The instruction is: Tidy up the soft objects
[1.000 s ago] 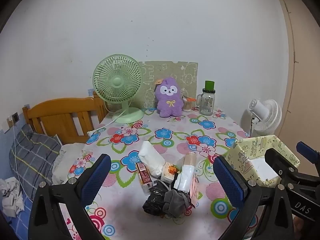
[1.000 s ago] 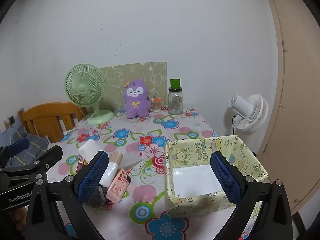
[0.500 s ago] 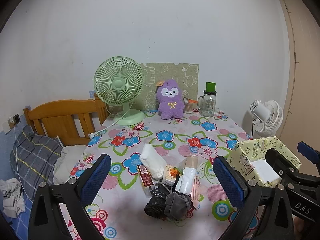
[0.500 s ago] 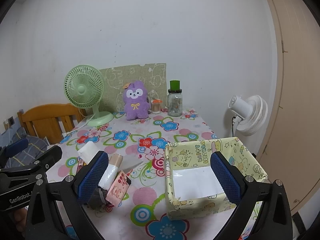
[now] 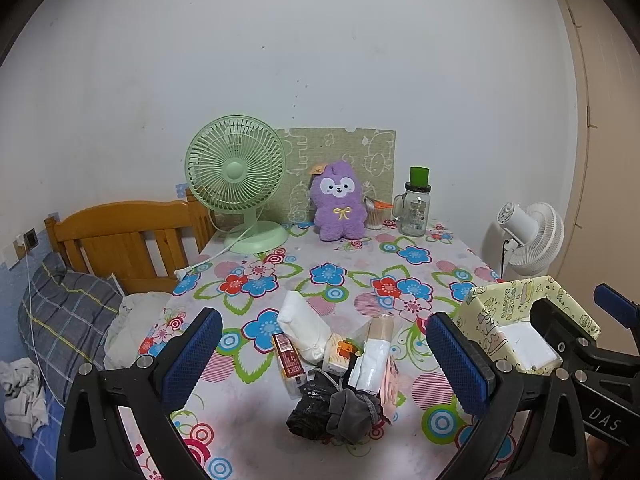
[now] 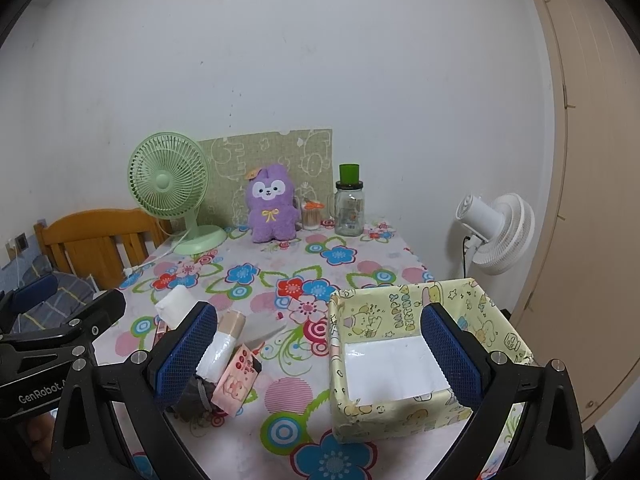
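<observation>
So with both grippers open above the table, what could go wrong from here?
1. The small items lie in a tight, overlapping pile; closing the left hand-held gripper there may well catch two at once.
2. The yellow box sits near the table's front corner; a nudge from the right hand-held gripper might push it off.

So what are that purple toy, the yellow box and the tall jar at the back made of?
The purple toy looks like fuzzy plush fabric, going by its matte, fluffy outline. The yellow box seems to be card or stiffened paper with a printed cartoon pattern; its walls look thin and slightly bent. The jar appears to be clear glass with a green, probably plastic, top.
</observation>
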The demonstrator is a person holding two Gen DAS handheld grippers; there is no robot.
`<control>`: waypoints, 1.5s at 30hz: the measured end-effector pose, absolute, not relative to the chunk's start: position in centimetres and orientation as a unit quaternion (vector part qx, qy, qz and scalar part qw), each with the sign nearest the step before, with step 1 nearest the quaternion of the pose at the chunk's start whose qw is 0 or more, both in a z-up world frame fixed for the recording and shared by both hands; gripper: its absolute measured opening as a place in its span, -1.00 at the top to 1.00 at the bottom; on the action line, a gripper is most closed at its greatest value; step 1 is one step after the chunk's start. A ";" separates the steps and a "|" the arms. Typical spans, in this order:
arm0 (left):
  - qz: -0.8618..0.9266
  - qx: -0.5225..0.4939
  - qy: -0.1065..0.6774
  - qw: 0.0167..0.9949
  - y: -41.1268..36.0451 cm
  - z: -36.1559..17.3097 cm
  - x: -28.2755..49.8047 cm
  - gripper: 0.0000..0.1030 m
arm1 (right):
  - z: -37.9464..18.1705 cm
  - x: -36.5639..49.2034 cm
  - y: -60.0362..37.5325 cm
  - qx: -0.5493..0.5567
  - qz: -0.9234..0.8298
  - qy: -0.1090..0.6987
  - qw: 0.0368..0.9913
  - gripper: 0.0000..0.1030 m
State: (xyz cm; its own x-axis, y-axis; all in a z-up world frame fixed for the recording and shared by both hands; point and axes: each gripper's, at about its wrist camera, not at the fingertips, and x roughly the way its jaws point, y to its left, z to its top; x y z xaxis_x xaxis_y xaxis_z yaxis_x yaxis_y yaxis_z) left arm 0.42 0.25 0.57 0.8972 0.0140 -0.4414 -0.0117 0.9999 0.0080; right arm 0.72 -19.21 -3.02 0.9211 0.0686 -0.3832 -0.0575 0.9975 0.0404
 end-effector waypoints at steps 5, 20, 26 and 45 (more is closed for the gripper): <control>0.006 0.003 0.228 0.974 0.2 0.6 0.5 -0.99 | -2.8 0.8 -19.2 0.016 0.032 0.195 0.980 -0.99; 0.004 0.005 0.231 0.973 -0.1 0.6 0.7 -0.99 | -2.6 0.9 -19.6 0.020 0.030 0.197 0.980 -0.99; 0.000 0.006 0.235 0.972 -0.3 0.6 0.9 -0.99 | -2.5 0.9 -19.7 0.017 0.024 0.193 0.981 -0.99; 0.003 0.009 0.239 0.971 0.3 0.1 1.3 -0.99 | -2.7 1.1 -19.5 0.017 0.027 0.194 0.980 -0.99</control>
State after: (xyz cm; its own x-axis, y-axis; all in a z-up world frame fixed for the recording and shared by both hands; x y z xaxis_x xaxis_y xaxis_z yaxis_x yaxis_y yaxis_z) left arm 1.30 0.26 0.12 0.8854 0.0093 -0.4647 -0.0004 0.9998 0.0192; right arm 1.10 -19.46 -2.67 0.9232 0.0604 -0.3795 -0.0468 0.9979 0.0449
